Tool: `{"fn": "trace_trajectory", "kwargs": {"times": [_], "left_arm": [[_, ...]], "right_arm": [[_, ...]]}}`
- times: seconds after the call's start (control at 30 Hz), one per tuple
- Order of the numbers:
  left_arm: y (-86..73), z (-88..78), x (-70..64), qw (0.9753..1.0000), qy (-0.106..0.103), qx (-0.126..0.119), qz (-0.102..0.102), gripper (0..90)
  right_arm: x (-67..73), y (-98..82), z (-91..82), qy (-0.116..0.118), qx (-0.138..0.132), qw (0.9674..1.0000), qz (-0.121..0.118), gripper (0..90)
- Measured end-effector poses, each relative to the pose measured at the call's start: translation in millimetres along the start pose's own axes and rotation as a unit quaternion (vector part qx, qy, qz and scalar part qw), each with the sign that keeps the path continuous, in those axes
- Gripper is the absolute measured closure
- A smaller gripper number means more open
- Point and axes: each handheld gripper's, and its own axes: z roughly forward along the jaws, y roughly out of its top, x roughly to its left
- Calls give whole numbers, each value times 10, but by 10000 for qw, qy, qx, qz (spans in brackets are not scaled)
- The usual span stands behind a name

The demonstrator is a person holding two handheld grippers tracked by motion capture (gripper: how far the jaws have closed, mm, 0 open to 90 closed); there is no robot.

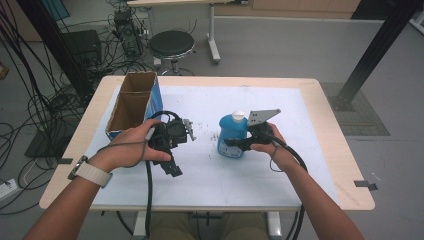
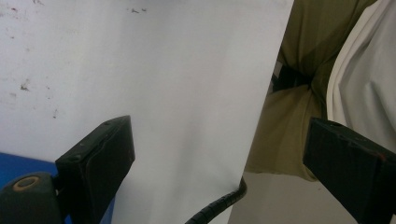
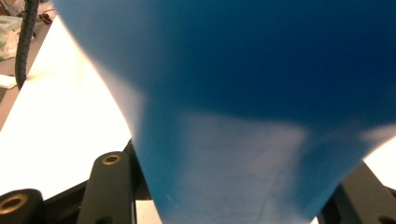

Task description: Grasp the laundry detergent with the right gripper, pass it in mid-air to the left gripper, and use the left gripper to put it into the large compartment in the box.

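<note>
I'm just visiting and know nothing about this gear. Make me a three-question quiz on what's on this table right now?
1. True or false: the right gripper is clamped on the blue bottle.
2. What stands at the table's far left? A) a metal tray B) an open cardboard box C) a stack of plates
3. Describe the left gripper: jaws apart or pressed on something?

Key: 1 true. 2 B. 3 Jaws apart, nothing between them, above the white table cover.
</note>
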Motion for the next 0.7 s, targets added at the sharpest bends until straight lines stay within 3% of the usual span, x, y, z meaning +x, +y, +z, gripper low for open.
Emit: {"fn": "trace_trajectory", "kwargs": {"times": [0.7], "left_arm": [[0,-2,6,10000,5,-9,-13,95]], "right_arm": [[-3,1,1,12,10,10000,17,436]]}}
